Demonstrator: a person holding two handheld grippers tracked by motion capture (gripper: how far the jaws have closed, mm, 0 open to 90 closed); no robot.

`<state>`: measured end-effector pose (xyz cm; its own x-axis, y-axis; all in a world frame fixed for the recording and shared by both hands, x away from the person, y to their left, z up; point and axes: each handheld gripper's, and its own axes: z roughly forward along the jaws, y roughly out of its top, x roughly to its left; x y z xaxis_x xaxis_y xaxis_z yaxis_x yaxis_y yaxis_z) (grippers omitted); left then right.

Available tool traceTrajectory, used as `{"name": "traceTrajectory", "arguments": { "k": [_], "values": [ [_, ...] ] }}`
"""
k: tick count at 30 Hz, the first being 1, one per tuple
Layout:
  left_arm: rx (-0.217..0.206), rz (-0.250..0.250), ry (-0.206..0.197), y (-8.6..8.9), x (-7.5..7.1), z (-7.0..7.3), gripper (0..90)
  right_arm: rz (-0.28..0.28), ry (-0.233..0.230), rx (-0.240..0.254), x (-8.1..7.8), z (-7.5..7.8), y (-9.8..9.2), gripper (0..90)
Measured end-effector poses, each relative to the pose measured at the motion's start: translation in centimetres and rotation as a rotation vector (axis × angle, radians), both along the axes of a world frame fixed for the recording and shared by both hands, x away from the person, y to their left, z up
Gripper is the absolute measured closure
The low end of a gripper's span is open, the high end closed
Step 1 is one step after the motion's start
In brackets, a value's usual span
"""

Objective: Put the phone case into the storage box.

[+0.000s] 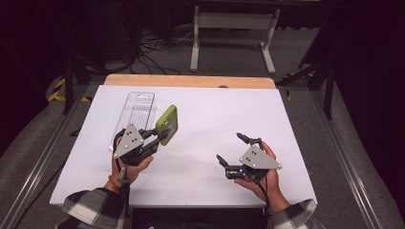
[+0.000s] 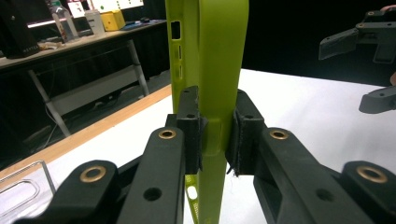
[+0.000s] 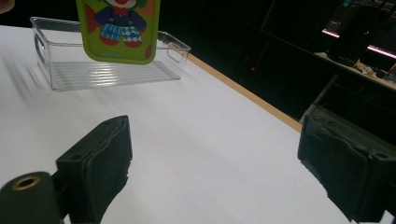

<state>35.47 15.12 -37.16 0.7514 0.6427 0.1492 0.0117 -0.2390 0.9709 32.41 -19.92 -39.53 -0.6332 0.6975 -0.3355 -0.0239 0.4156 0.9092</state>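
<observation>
I read no lettering, just a clown print on the green phone case (image 1: 167, 125), left of centre, pinched upright in my left gripper (image 1: 154, 134) beside the clear tray (image 1: 136, 112). My right gripper (image 1: 231, 149) gapes empty over bare white table (image 1: 215, 114).

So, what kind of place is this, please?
Probably a lab or workshop, not a home: a white table stands on grey floor with loose cables, and a workbench with equipment boxes stands behind it in a dark room.
</observation>
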Motion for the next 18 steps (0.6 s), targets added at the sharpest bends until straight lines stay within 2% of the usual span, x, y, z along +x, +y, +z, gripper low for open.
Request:
{"name": "traceTrajectory", "arguments": {
  "k": [10,18],
  "values": [
    [-0.014,0.022,-0.004,1.3,0.1,0.4,77.9,0.004,0.001,0.008,0.1,0.0,-0.1,10.9],
    [-0.034,0.049,-0.013,3.1,-0.1,0.9,77.9,-0.003,-0.005,0.003,0.0,0.2,-0.2,11.0]
  ]
}}
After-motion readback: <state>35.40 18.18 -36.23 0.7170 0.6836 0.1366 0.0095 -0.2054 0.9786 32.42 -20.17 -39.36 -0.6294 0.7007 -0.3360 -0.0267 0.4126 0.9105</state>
